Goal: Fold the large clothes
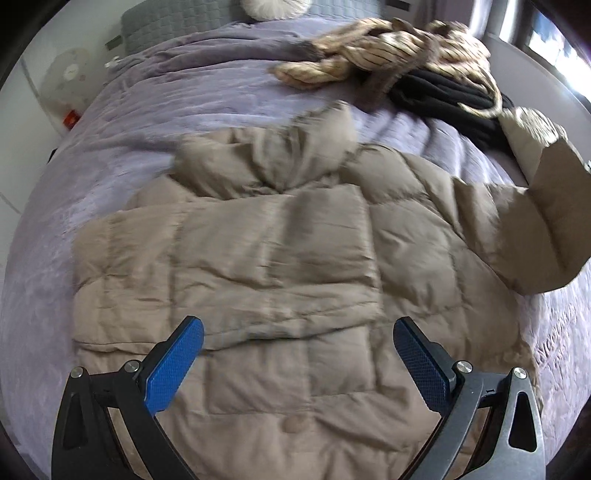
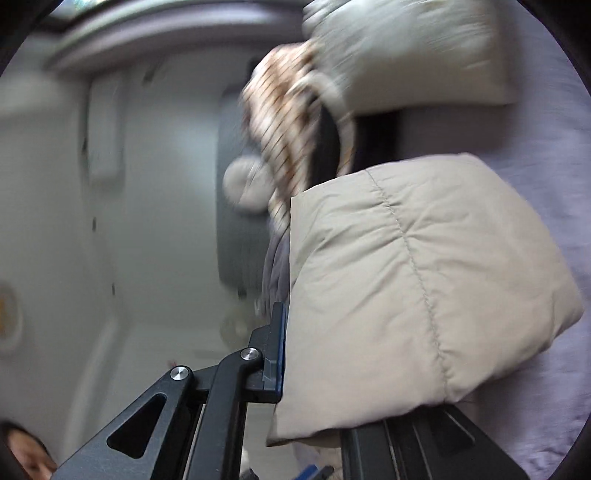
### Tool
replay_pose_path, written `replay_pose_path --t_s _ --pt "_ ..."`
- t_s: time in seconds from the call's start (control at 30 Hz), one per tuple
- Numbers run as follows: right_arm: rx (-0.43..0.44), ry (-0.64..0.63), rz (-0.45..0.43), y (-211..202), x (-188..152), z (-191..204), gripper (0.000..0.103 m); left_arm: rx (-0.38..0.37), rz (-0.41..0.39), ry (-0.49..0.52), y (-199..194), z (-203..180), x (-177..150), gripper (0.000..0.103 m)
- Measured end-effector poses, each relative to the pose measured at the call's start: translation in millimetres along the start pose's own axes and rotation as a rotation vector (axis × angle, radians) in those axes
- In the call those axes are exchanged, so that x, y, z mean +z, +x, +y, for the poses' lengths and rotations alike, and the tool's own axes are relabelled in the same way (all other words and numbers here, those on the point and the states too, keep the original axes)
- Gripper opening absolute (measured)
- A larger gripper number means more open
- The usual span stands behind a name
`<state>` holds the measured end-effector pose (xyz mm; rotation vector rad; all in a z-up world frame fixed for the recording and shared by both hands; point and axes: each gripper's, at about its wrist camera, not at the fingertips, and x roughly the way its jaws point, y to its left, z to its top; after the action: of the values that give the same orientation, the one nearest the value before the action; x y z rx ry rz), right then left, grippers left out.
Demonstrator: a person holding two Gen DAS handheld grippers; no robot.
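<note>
A large beige quilted down jacket (image 1: 280, 258) lies spread on the lilac bed cover (image 1: 122, 122). My left gripper (image 1: 297, 350) is open and empty, its blue pads hovering above the jacket's lower part. The jacket's right sleeve (image 1: 546, 218) is lifted up at the right edge. In the right wrist view my right gripper (image 2: 314, 362) is shut on that beige sleeve (image 2: 417, 280), which bulges between the jaws and hides the right finger.
A striped tan garment (image 1: 391, 48) and a black garment (image 1: 450, 96) lie heaped at the bed's far right. A grey headboard (image 1: 166, 22) and a white round cushion (image 1: 273, 7) stand at the back. A white fan (image 1: 70, 77) stands left of the bed.
</note>
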<state>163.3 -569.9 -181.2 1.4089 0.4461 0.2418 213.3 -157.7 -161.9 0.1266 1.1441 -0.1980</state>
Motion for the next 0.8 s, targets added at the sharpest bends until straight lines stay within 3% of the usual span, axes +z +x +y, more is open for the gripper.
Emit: replay_pose_path --t_s 0.2,0.4,0.57,0.67,0.8 --pt "-0.053 -0.272 0.189 95 -67 73 0.008 0.029 -0.029 -0.096 -8 56 0 0.103" --pt "-0.21 -0.545 0.393 195 -161 104 0.008 0.078 -0.037 -0.179 -10 118 -9 0.103" --pt "-0.439 -0.724 0.54 256 -241 64 0.008 0.121 -0.042 -0.226 -9 162 -21 0.103" --pt "-0.532 -0.693 0.591 270 -264 22 0.008 0.135 -0.034 -0.256 -6 182 -28 0.103" --pt "-0.649 -0.654 0.571 274 -278 -9 0.013 0.142 -0.007 -0.269 6 194 -33 0.103"
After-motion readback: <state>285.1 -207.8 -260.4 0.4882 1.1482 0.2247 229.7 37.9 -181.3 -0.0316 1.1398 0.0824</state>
